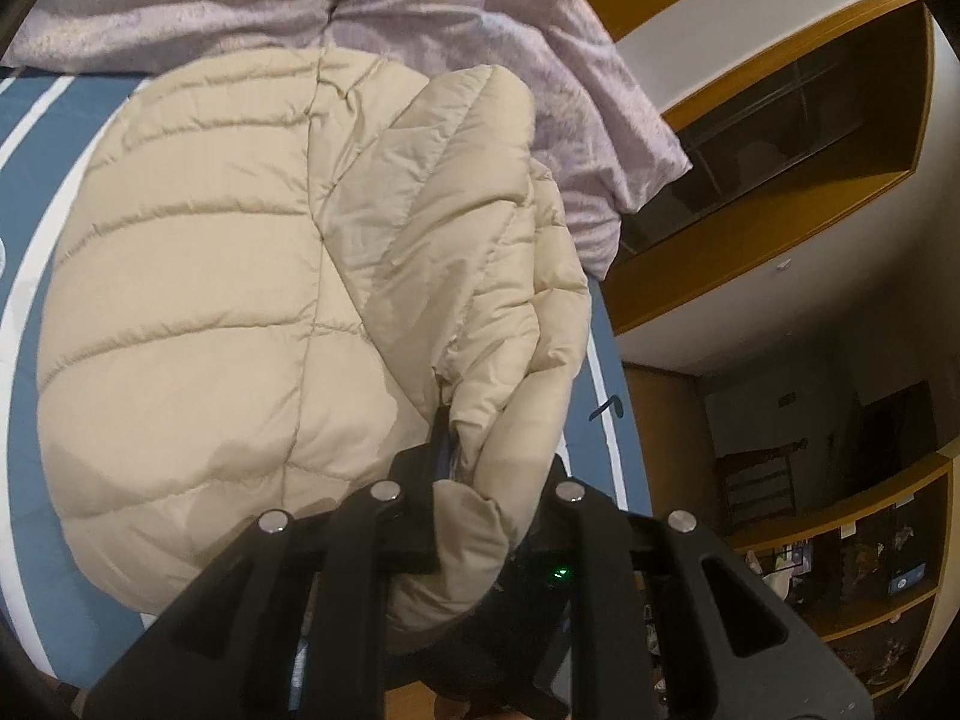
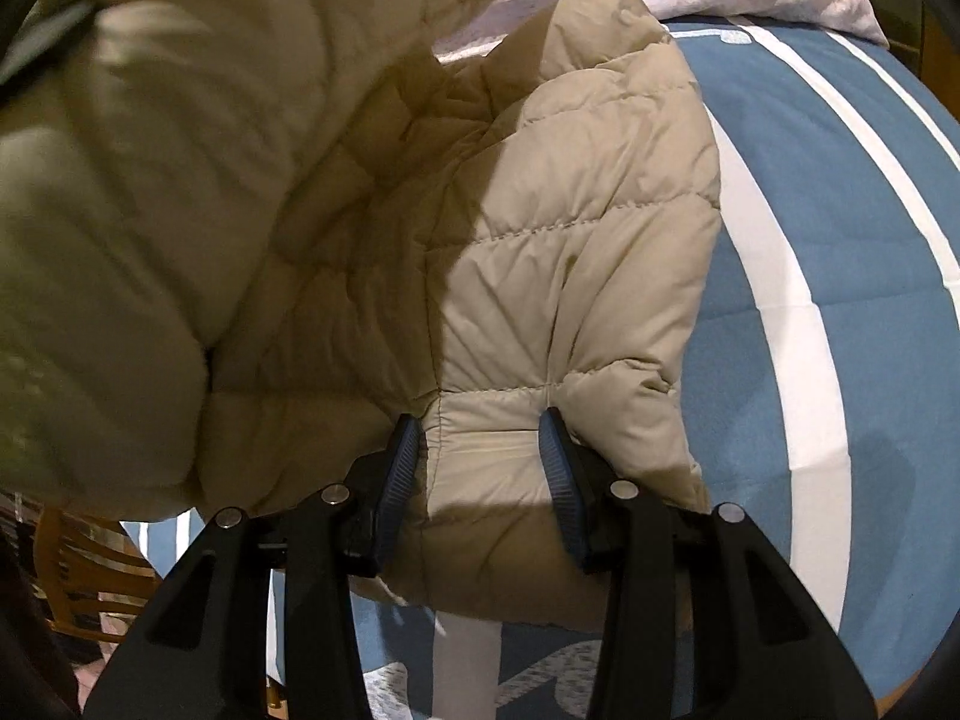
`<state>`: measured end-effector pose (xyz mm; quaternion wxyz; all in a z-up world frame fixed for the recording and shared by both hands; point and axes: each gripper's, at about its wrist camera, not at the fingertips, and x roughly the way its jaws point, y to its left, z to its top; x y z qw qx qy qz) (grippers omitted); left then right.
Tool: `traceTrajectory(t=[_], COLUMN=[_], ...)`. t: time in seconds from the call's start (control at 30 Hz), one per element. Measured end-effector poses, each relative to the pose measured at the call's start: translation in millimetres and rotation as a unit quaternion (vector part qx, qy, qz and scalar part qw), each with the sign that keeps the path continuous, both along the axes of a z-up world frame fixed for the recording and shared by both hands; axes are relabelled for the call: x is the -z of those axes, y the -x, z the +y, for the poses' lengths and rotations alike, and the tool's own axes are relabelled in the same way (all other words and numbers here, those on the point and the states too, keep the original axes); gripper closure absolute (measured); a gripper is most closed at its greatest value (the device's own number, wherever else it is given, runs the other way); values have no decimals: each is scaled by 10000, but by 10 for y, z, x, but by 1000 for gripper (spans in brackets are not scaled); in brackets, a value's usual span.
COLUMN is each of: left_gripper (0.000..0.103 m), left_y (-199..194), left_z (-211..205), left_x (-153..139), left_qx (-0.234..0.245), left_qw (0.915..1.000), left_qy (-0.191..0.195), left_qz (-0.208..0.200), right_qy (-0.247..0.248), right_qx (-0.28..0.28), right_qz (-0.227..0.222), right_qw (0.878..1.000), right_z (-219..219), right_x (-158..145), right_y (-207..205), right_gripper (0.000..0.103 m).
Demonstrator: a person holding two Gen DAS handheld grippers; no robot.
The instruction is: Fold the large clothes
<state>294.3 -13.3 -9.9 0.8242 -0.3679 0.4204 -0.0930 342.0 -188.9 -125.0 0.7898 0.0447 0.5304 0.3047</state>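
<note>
Blue bedding with white stripes covers the bed that carries everything, and a crumpled lilac duvet is heaped along its far side. On that bed lies the beige quilted jacket, its back panel spread flat and its long axis running from the near edge of the bed toward the duvet. The left gripper has its fingers drawn narrow on a bunched sleeve or side panel of the jacket, which is held up above the flat panel and leans over it. The right gripper, fingers about half apart, clamps a thick hem corner of the jacket at the near edge of the bed. Judging by this, the fold turns on the lifted part: it belongs across the jacket's long axis, onto the flat panel, and the left hand is the nearer.
</note>
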Motion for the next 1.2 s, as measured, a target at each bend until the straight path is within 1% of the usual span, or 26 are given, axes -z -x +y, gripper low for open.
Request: traceTrajectory(t=[0.1,0.17,0.27,0.3,0.33,0.43,0.5,0.53,0.6,0.67,0.73,0.8,0.9,0.93,1.03,1.07,1.13,1.17,1.2], left_gripper=[86,83,78,72,65,53,51,48,46,45,45,45,45,45,45,45,45,45,45], left_y=[-75,-132,-162,-157,-152,-103,-65,-37,21,63,109,105,115,104,46,28,-4,-25,-53], left_z=[-88,-140,-205,-220,-239,-260,-245,-219,-166,-94,47,182,417,489,665,733,808,865,888], left_x=[67,102,128,119,96,-13,-97,-168,-278,-381,-439,-446,-401,-373,-314,-279,-239,-195,-169], left_qx=[111,183,268,306,353,456,512,520,495,422,256,65,-255,-353,-556,-657,-770,-855,-890], left_qw=[9998,9996,9991,9990,9989,9988,9986,9986,9986,9985,9981,9976,9942,9925,9876,9840,9791,9753,9735], left_qy=[-12,-9,-7,8,24,52,100,110,33,-163,-415,-602,-1029,-1164,-1467,-1658,-1882,-2031,-2095], left_qz=[135,230,334,326,298,160,49,-34,-192,-318,-364,-322,-202,-146,-20,33,96,158,197], right_qy=[-114,-201,-294,-323,-336,-358,-347,-337,-302,-285,-294,-293,-263,-248,-185,-173,-157,-150,-143], right_qx=[87,164,230,249,258,297,330,344,372,415,484,557,674,706,836,879,948,981,1021], right_qz=[71,125,157,157,155,126,97,80,39,17,6,-20,-54,-61,-77,-72,-77,-85,-90], right_qw=[9999,9996,9992,9990,9990,9988,9988,9988,9988,9987,9984,9980,9974,9972,9963,9960,9953,9950,9946], right_z=[-103,-171,-270,-313,-348,-438,-521,-581,-664,-654,-755,-844,-913,-844,-906,-937,-971,-995,-1026], right_x=[-13,-32,-59,-77,-80,-121,-150,-153,-176,-197,-218,-211,-247,-223,-226,-240,-230,-236,-242], right_y=[-10,-9,26,39,46,78,89,101,65,72,52,75,54,72,105,110,90,101,109], right_gripper=[59,59,59,59,59,59,59,59,59,59,59,59,59,59,58,58,58,58,58])
